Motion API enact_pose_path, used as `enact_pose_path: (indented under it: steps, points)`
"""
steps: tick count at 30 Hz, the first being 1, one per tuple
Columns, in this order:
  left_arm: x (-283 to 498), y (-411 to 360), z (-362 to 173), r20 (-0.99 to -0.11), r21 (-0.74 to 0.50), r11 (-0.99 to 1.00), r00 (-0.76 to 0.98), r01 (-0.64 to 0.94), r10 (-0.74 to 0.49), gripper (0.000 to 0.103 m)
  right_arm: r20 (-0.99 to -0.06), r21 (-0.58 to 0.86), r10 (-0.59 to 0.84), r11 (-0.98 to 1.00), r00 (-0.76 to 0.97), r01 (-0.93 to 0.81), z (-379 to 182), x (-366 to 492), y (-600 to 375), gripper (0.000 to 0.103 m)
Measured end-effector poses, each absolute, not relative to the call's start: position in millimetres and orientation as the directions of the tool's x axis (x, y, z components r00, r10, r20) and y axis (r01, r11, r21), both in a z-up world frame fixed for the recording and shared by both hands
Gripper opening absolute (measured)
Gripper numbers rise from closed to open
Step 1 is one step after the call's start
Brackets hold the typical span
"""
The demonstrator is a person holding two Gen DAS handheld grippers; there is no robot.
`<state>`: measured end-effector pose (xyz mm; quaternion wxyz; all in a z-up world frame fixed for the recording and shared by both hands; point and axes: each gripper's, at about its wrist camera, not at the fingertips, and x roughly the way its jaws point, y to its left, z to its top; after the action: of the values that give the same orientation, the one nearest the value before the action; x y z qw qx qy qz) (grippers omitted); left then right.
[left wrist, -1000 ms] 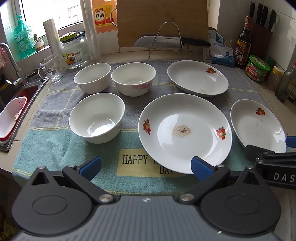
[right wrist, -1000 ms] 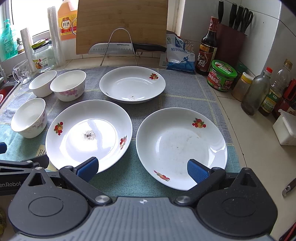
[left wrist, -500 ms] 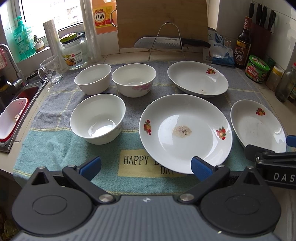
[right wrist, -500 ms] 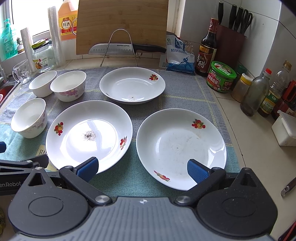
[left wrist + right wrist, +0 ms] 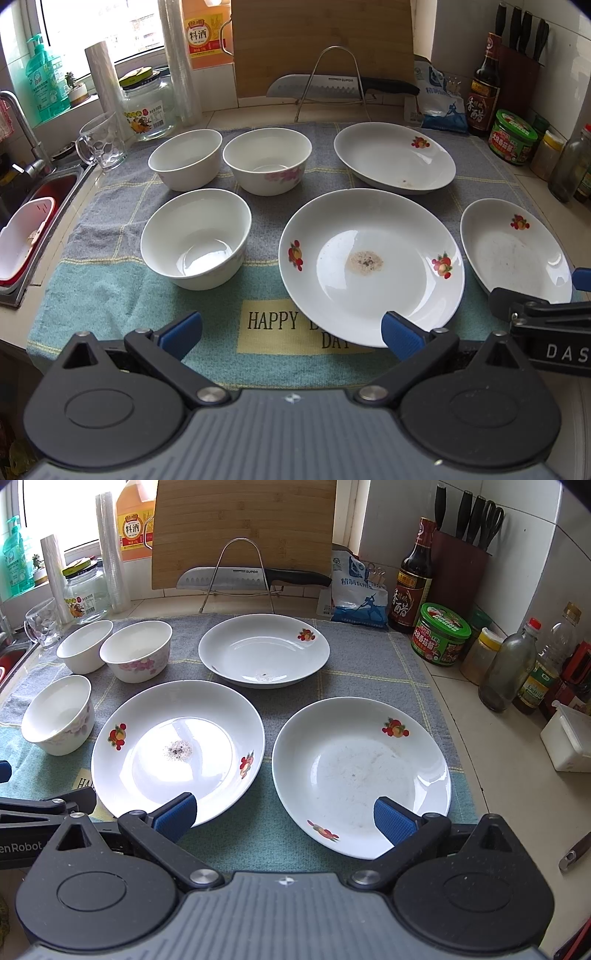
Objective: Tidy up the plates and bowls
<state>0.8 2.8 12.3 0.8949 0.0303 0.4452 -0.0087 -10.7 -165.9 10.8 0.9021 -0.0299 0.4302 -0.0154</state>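
**Blue-padded grippers waited wide open; almost nothing had moved in the last second**

Blue pads marked the tips of both tools. The left gripper [image 5: 291, 330] was spread wide and held nothing; one pad hung over the towel, the other just at the near rim of the large plate [image 5: 371, 266]. The right gripper [image 5: 284, 814] was open equally wide and also empty, with its left pad above the near edge of the same large plate [image 5: 177, 749] and its right pad over the near part of the right plate [image 5: 362, 775].

Compared with one second before, the scene was nearly the same. In the left wrist view the dishes had slid down and to the right by a very small amount; in the right wrist view they had also sunk a little. This suggested only a slow drift of the two tools, not a reach. No dish had changed its place.

All the ware lay separately on the towel [image 5: 110, 295]: the near bowl [image 5: 195, 238] in front on the left, the plain far bowl [image 5: 184, 158] and the flowered bowl [image 5: 266, 160] side by side behind it, and the far plate [image 5: 394, 158] behind the large plate. The three plates showed dried residue in their middles.

For the task this meant that the sorting had probably not begun. Nothing was stacked yet, and each tool seemed to be lining up with a plate rim for a first grasp.
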Motion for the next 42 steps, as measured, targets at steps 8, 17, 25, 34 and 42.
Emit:
enact_pose_path:
  steps: [8, 17, 25, 34, 42]
  points:
    - [0.9, 2.0, 11.0, -0.795, 0.050, 0.998, 0.606, 0.044, 0.013, 0.102, -0.775, -0.069, -0.055, 0.998, 0.629, 0.002, 10.9, -9.9, -165.2, 0.103]
    - [2.0, 5.2, 8.4, -0.795, 0.051, 0.997, 0.607, 0.051, 0.010, 0.102, -0.776, -0.070, -0.056, 0.998, 0.628, 0.003, 11.0, -9.4, -164.4, 0.103]
    - [2.1, 7.7, 8.5, -0.792, 0.054, 0.996, 0.611, 0.066, 0.002, 0.102, -0.774, -0.074, -0.063, 0.997, 0.630, 0.008, 12.1, -9.7, -163.2, 0.103]
    - [5.3, 12.6, 9.8, -0.781, 0.051, 0.994, 0.624, 0.101, -0.024, 0.102, -0.763, -0.095, -0.093, 0.995, 0.640, 0.031, 14.4, -12.0, -154.3, 0.103]
    - [12.5, 22.0, 8.4, -0.780, 0.034, 0.989, 0.622, 0.142, -0.062, 0.102, -0.754, -0.106, -0.115, 0.993, 0.647, 0.053, 16.4, -12.9, -143.5, 0.103]
